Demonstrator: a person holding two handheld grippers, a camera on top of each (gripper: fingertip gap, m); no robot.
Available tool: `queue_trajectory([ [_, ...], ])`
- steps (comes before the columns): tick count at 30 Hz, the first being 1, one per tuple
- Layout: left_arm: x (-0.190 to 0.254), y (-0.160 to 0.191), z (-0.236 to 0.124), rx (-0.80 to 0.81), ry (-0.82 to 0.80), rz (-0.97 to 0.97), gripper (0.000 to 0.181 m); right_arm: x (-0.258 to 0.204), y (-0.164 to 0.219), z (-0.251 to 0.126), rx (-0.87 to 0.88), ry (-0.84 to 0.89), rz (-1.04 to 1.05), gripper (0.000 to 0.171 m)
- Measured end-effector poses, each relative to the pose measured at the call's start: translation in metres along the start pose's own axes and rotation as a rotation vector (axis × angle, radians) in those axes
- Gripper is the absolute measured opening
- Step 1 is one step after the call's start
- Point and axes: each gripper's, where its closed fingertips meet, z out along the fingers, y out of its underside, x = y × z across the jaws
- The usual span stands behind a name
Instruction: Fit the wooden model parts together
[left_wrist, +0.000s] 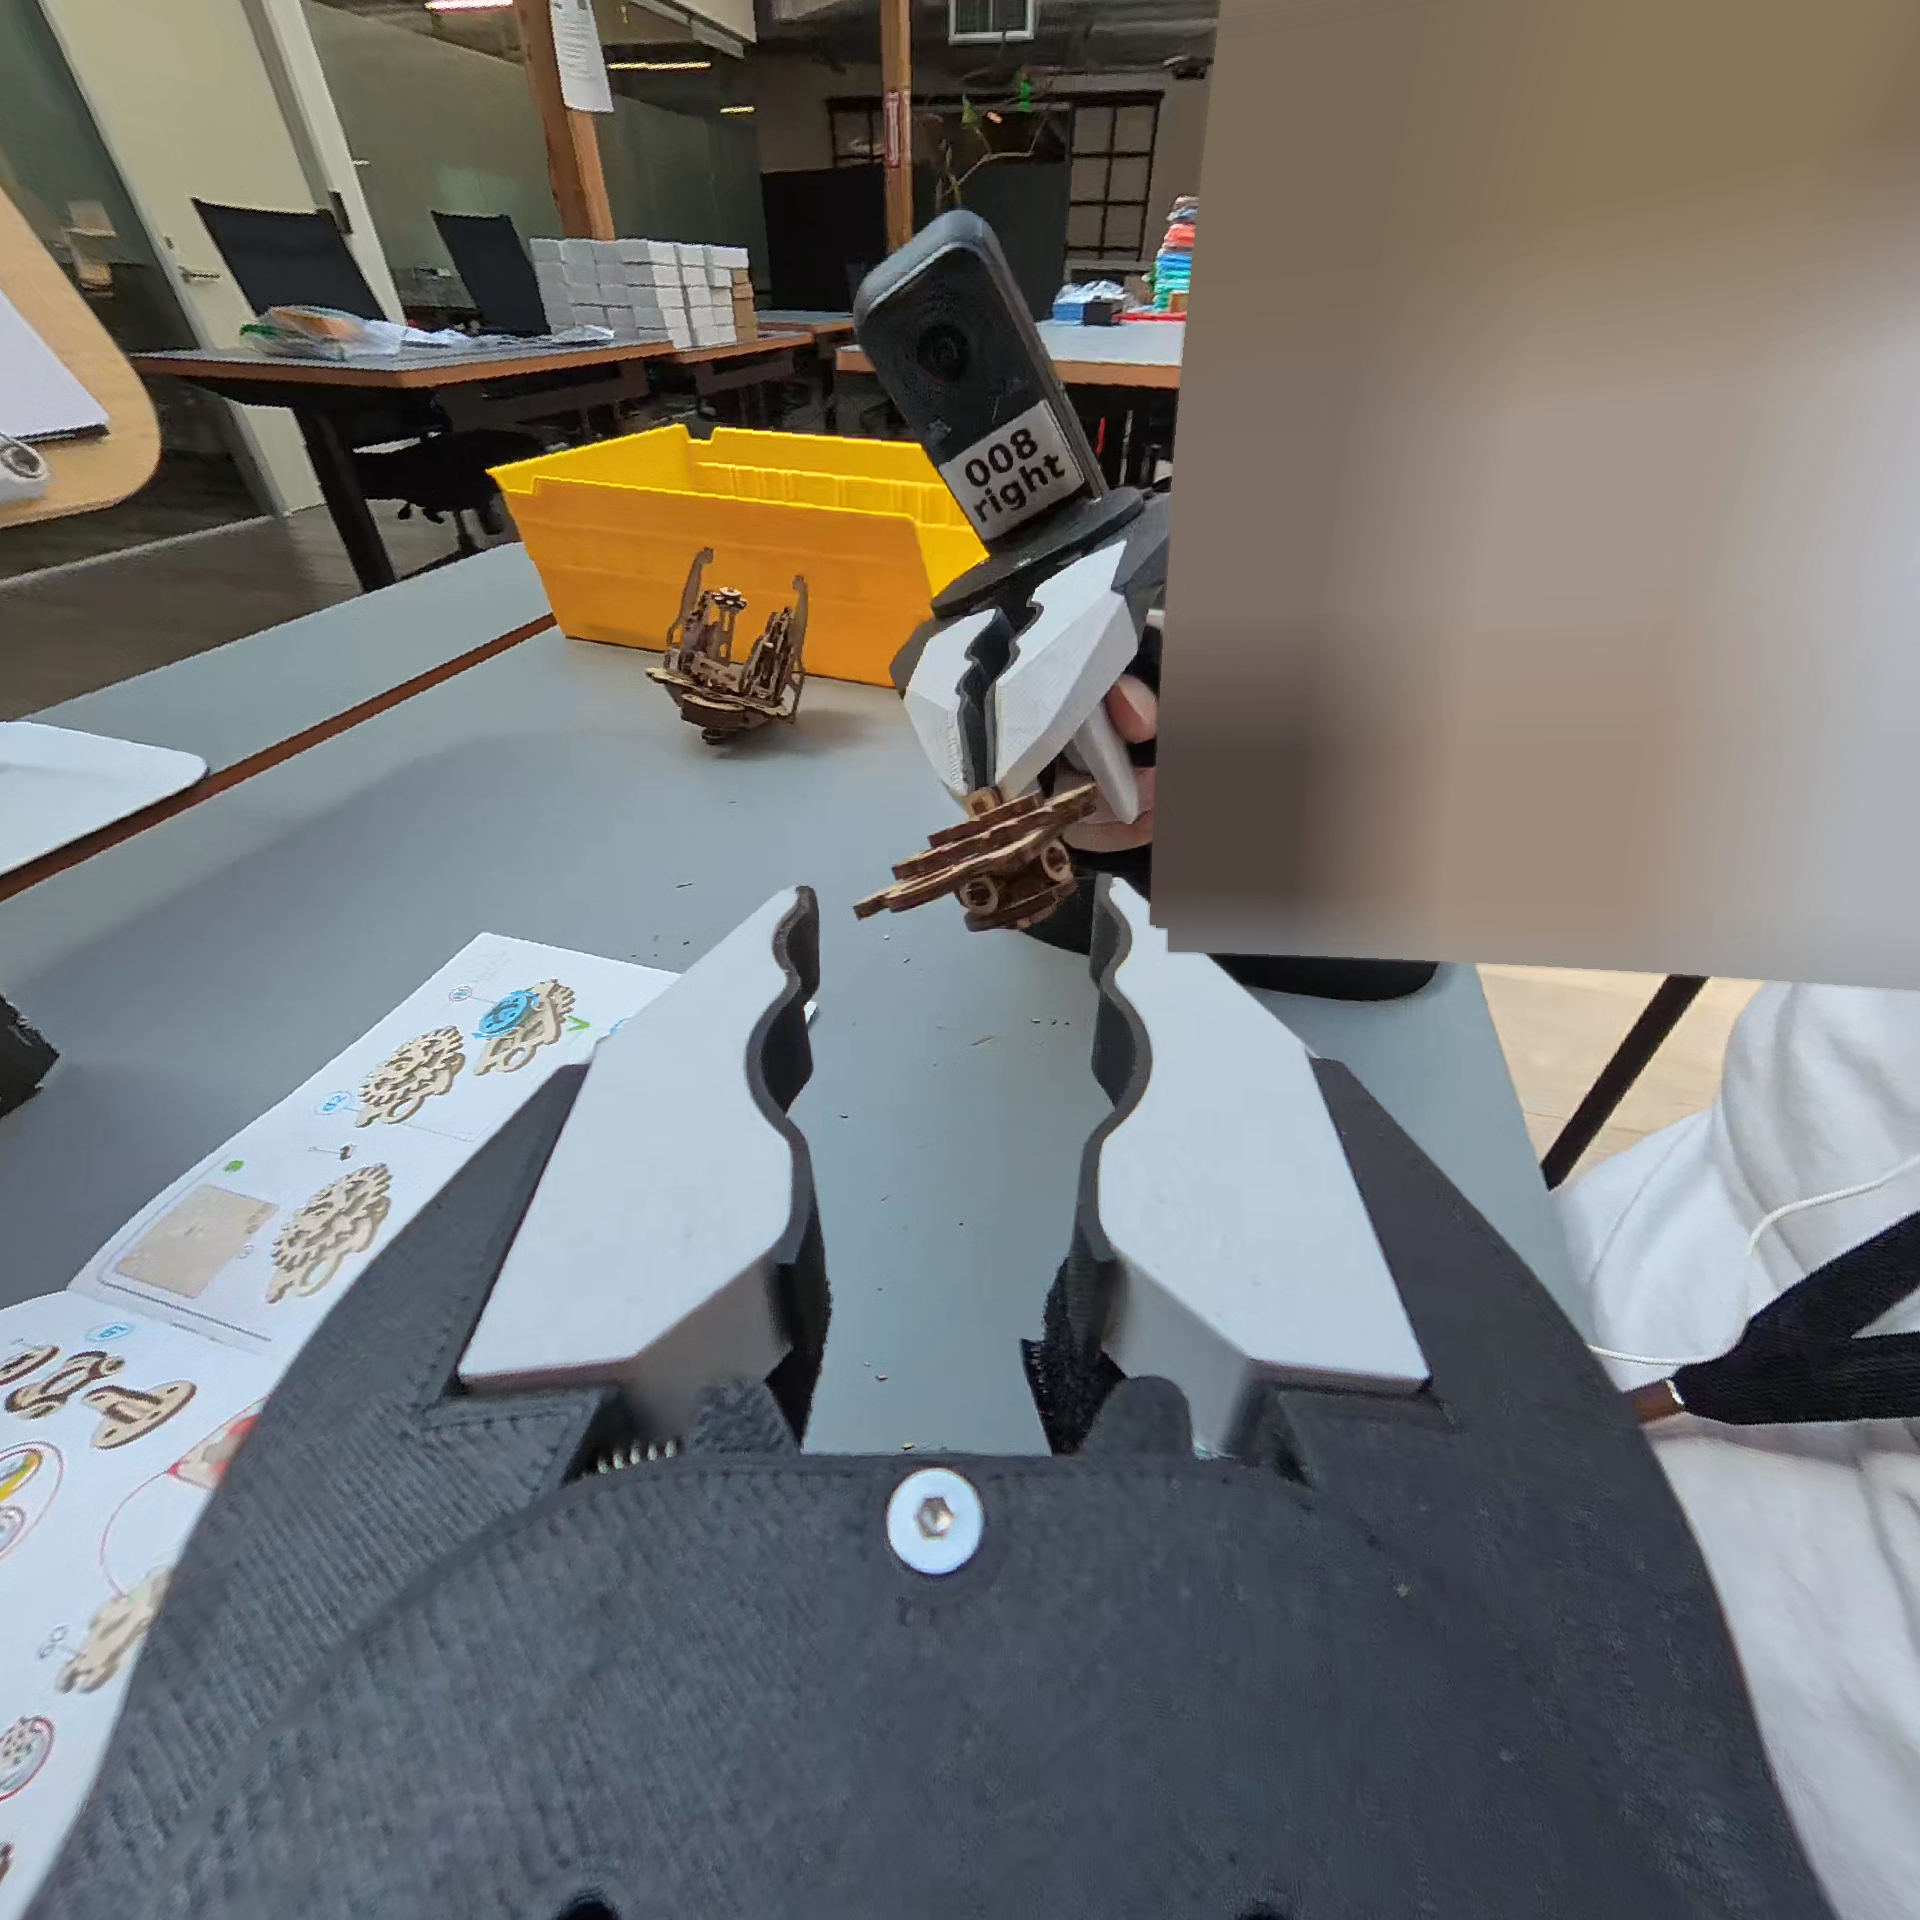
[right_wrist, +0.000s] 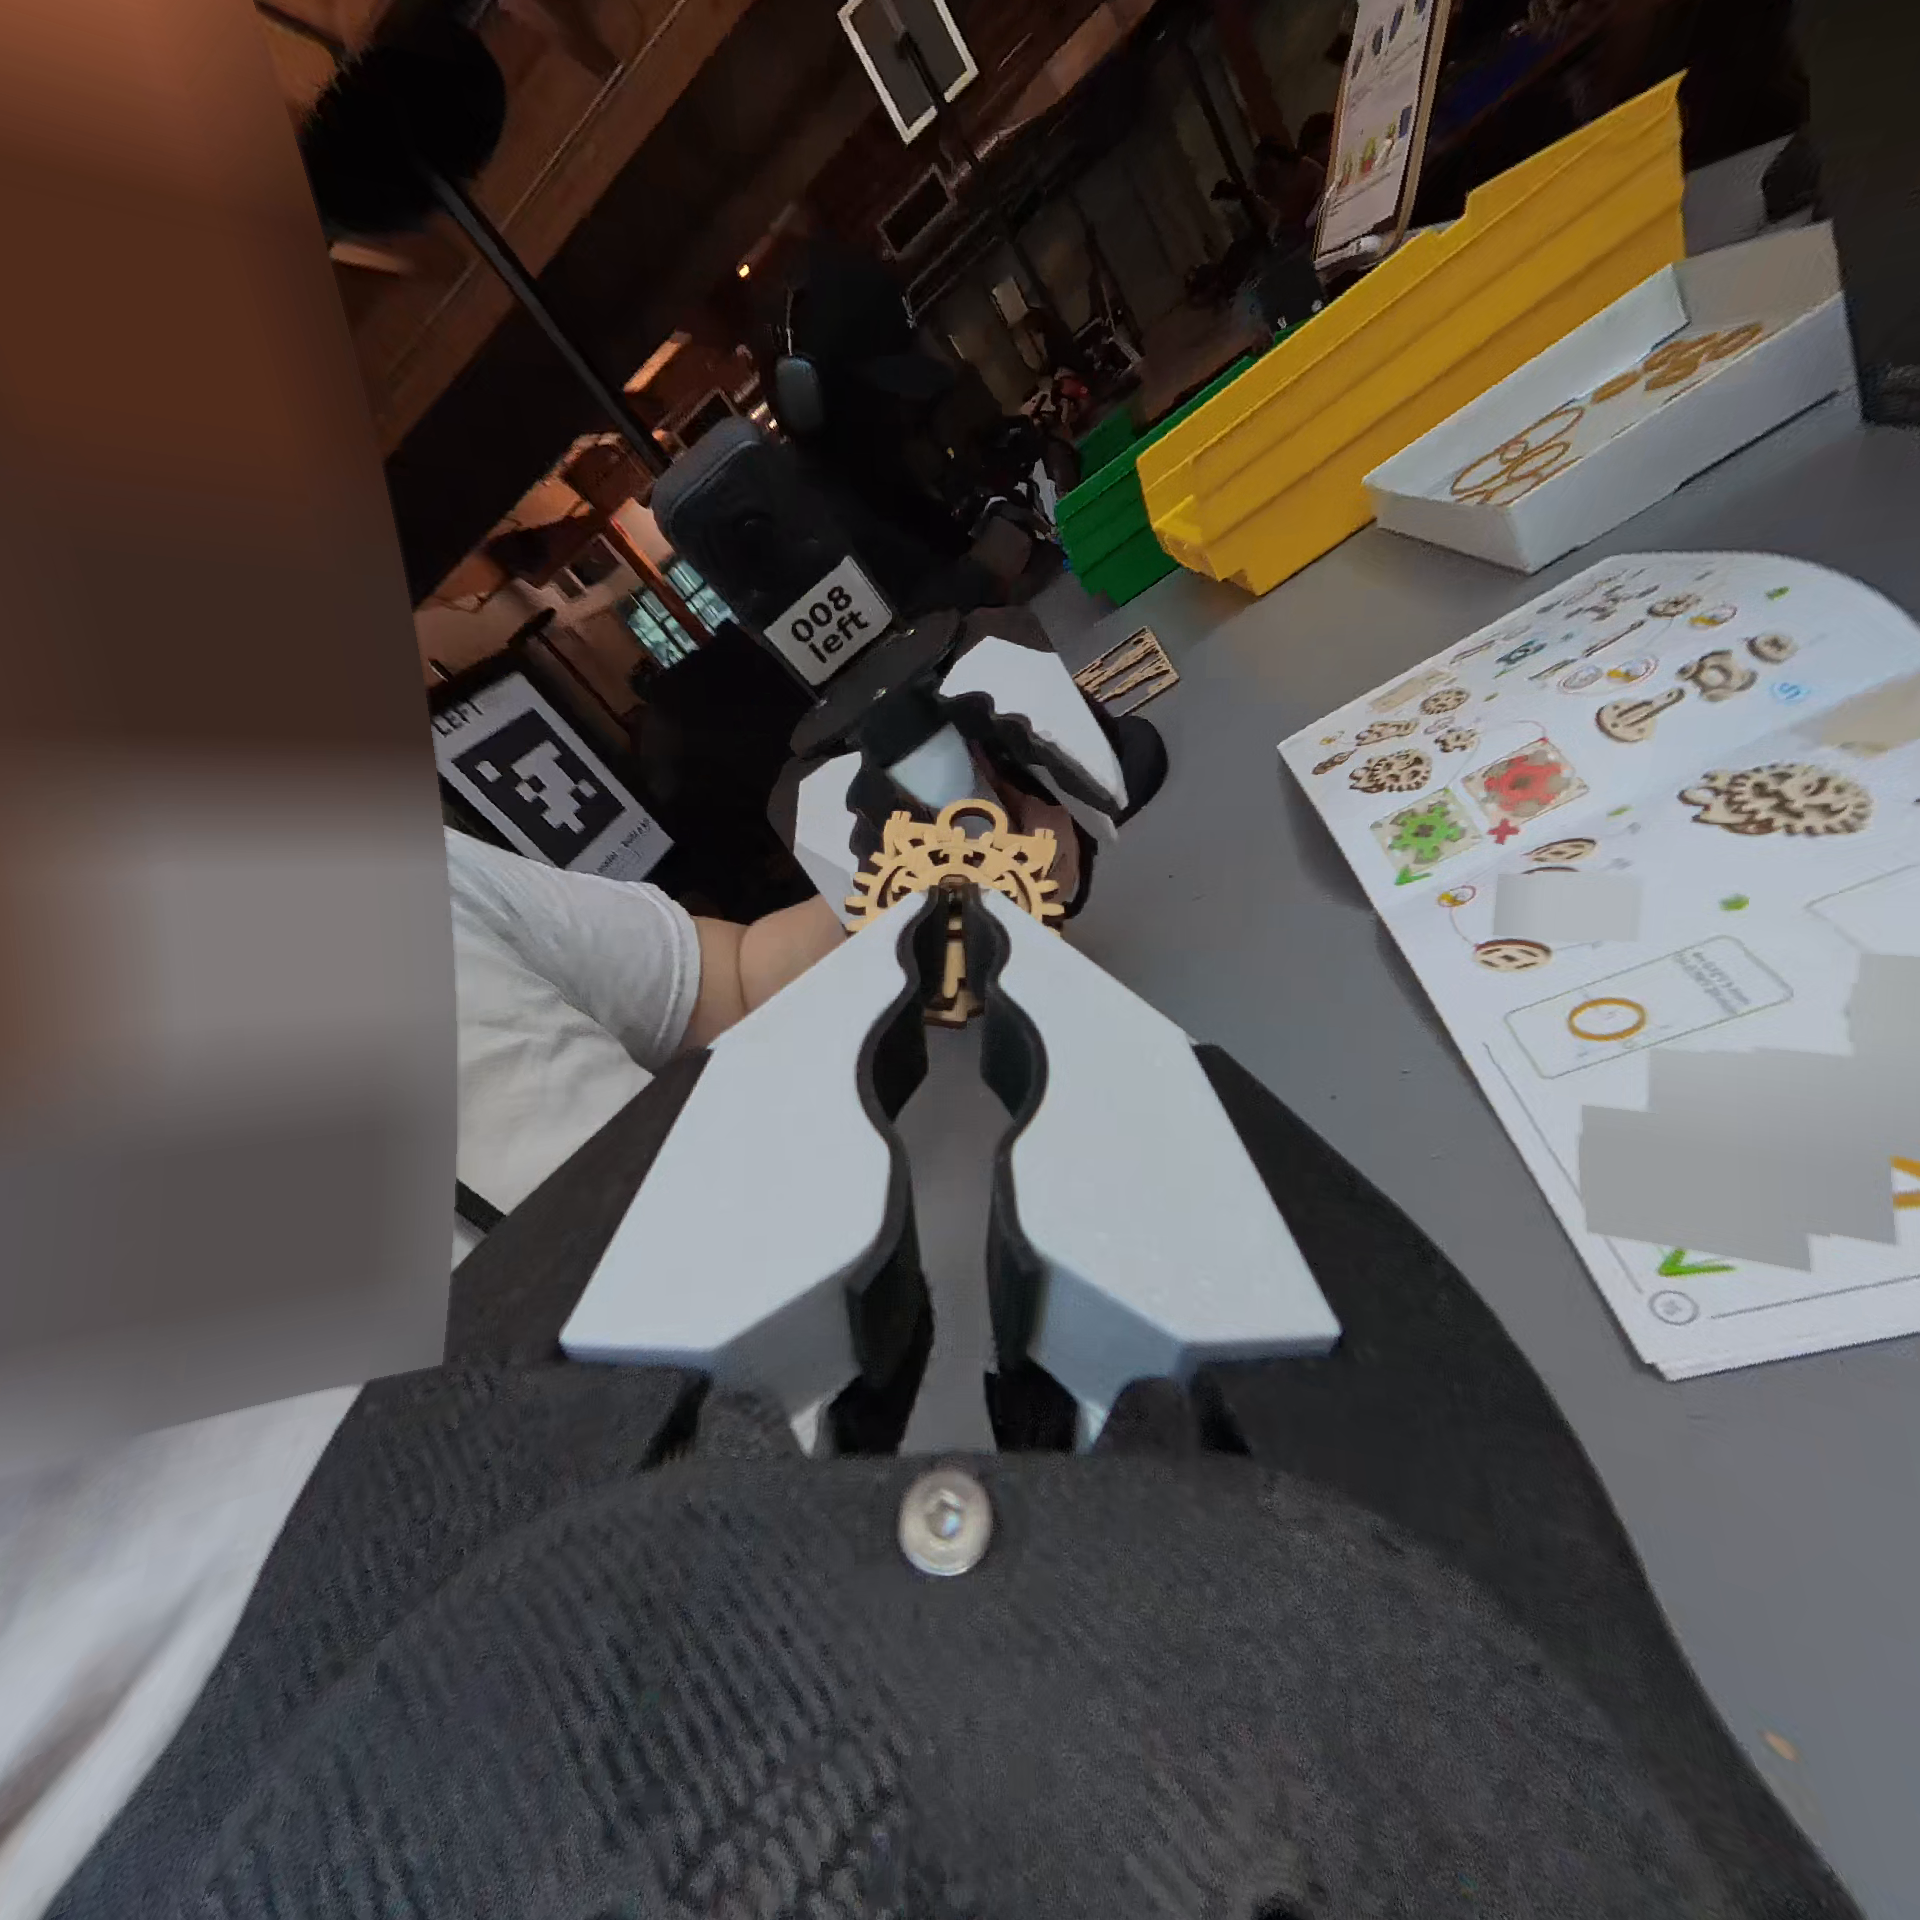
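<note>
Now you're holding the left gripper (left_wrist: 951, 956) wide open and empty above the table (left_wrist: 499, 831), with the booklet (left_wrist: 312, 1143) lying to its left. Just ahead and to the right, your right gripper (right_wrist: 951, 904) is pinching the gear part (right_wrist: 951, 862) tight, off the table.

Left wrist view: low over the grey table (left_wrist: 499, 831), looking forward toward the yellow bin (left_wrist: 727, 540); right wrist view: tilted, facing back across the table; each shows the opposite gripper close; both share the instruction sheet (right_wrist: 1621, 935).
</note>
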Motion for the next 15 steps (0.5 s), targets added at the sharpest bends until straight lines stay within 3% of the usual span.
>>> queue_trajectory([
  [1,0.002,-0.004,-0.004,0.021,0.042,-0.025,0.049,-0.001,-0.001,0.0,-0.012,0.051,-0.126,0.001],
  [3,0.006,-0.016,-0.012,0.083,0.103,-0.065,0.039,-0.003,0.001,0.002,-0.04,0.126,-0.333,0.001],
  [7,0.008,-0.028,-0.023,0.139,0.148,-0.082,0.023,-0.002,0.009,0.007,-0.11,0.2,-0.514,0.001],
  [15,0.017,0.01,-0.01,-0.107,0.081,0.194,0.008,0.001,0.027,0.016,-0.234,0.262,-0.744,0.001],
])
